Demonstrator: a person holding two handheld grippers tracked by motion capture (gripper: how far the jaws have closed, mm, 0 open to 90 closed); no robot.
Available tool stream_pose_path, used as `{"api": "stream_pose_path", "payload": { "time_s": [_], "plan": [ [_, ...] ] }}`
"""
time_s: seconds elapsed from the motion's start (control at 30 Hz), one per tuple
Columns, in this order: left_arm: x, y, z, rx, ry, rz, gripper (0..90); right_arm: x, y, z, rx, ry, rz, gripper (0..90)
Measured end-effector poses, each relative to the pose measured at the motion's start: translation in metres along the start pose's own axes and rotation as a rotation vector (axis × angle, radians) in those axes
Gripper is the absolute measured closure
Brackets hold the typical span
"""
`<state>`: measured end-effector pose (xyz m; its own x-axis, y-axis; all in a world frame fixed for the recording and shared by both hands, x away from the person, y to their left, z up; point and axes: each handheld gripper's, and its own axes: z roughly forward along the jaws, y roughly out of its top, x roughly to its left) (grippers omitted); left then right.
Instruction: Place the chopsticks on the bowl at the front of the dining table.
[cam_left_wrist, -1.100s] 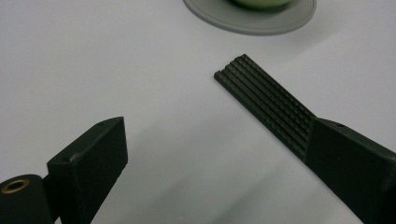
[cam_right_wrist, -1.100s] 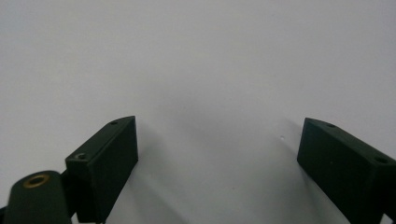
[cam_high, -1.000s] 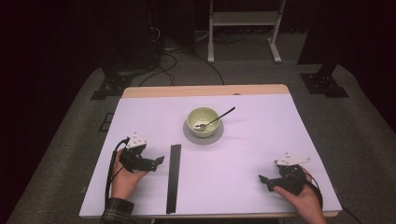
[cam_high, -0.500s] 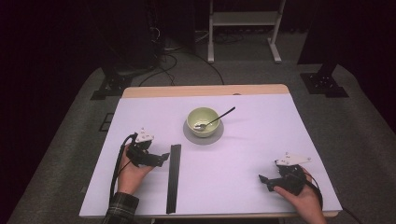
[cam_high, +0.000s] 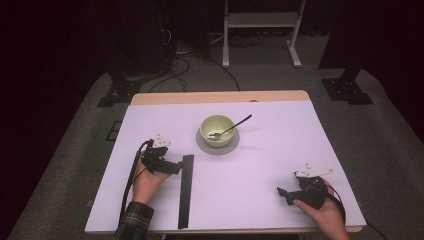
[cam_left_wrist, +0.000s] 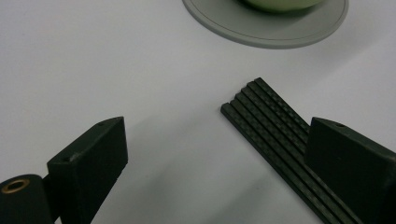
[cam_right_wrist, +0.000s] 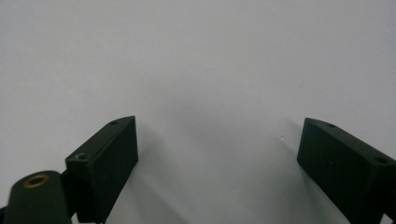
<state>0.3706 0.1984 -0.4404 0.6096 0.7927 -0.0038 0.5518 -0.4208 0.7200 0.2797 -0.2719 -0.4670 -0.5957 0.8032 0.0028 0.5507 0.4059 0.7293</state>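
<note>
A pale green bowl (cam_high: 216, 128) with a spoon (cam_high: 235, 125) in it stands on a grey round saucer (cam_high: 202, 145) near the table's middle. A long black ribbed strip (cam_high: 185, 190) lies flat left of centre, running toward the front edge. My left gripper (cam_high: 176, 167) is open beside the strip's far end. In the left gripper view, the strip (cam_left_wrist: 275, 135) passes under the right jaw and the saucer (cam_left_wrist: 266, 35) lies ahead. My right gripper (cam_high: 281, 194) rests open at the front right, with bare table (cam_right_wrist: 210, 70) between its jaws.
The white table (cam_high: 280, 150) has a wooden far edge (cam_high: 220, 96). Dark stands (cam_high: 120, 90) and cables (cam_high: 190, 65) sit on the grey floor beyond it, with a white frame (cam_high: 260, 20) farther back.
My left gripper has moved forward and right along the strip, up to its far end, nearer the bowl. The right gripper has stayed put.
</note>
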Motion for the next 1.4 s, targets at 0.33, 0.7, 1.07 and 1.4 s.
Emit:
{"api": "stream_pose_path", "payload": {
  "time_s": [0.33, 0.7, 1.07, 1.4],
  "plan": [
    [0.001, -0.002, 0.008, 0.019, 0.027, -0.004, 5.1, 0.000, 0.000, 0.000, 0.000, 0.000, -0.001, 10.7],
    [-0.001, -0.004, 0.013, 0.037, 0.033, 0.002, 5.1, 0.000, 0.000, 0.000, 0.000, 0.000, 0.000, 10.7],
    [0.001, -0.006, 0.014, 0.055, 0.051, 0.008, 5.1, 0.000, 0.000, 0.000, -0.001, -0.001, -0.001, 10.7],
    [0.004, -0.007, 0.012, 0.066, 0.070, 0.009, 5.1, 0.000, 0.000, 0.000, -0.001, -0.001, -0.001, 10.7]
  ]
}}
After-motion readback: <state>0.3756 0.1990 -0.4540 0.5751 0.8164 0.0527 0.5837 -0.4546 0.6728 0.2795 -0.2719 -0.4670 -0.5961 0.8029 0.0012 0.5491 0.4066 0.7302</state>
